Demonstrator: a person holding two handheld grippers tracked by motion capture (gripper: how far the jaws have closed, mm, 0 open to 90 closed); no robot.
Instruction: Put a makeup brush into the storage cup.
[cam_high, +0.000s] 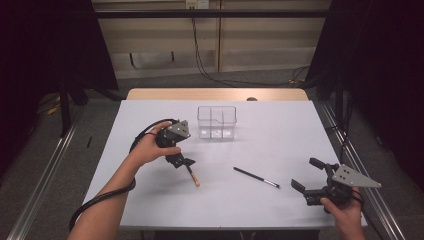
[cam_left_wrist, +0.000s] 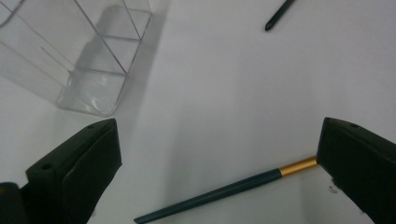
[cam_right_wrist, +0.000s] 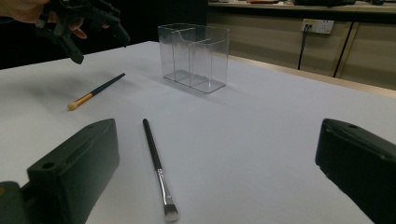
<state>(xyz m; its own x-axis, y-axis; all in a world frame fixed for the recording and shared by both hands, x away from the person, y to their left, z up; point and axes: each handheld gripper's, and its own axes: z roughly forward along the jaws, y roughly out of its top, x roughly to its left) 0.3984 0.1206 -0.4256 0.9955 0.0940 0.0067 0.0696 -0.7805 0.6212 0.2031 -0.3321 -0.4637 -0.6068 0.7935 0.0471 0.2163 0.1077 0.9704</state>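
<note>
A clear plastic organizer (cam_high: 216, 122) with compartments stands upright at mid-table. Two makeup brushes lie flat in front of it. The dark-handled brush with a gold ferrule (cam_high: 192, 175) lies just under my left gripper (cam_high: 181, 161), which hovers over its handle end. In the left gripper view the jaws of that gripper (cam_left_wrist: 217, 135) stand wide open, with this brush (cam_left_wrist: 224, 191) on the table between them, untouched. The black brush with a silver ferrule (cam_high: 256, 177) lies farther right. My right gripper (cam_high: 306, 174) rests open near the front right, apart from it.
The white table (cam_high: 280, 130) has bare room around the organizer. In the right gripper view, the black brush (cam_right_wrist: 156, 163) lies ahead of the open jaws, the gold-ferruled brush (cam_right_wrist: 95, 91) and the organizer (cam_right_wrist: 194, 56) beyond it. A cable (cam_high: 100, 200) trails from the left gripper.
</note>
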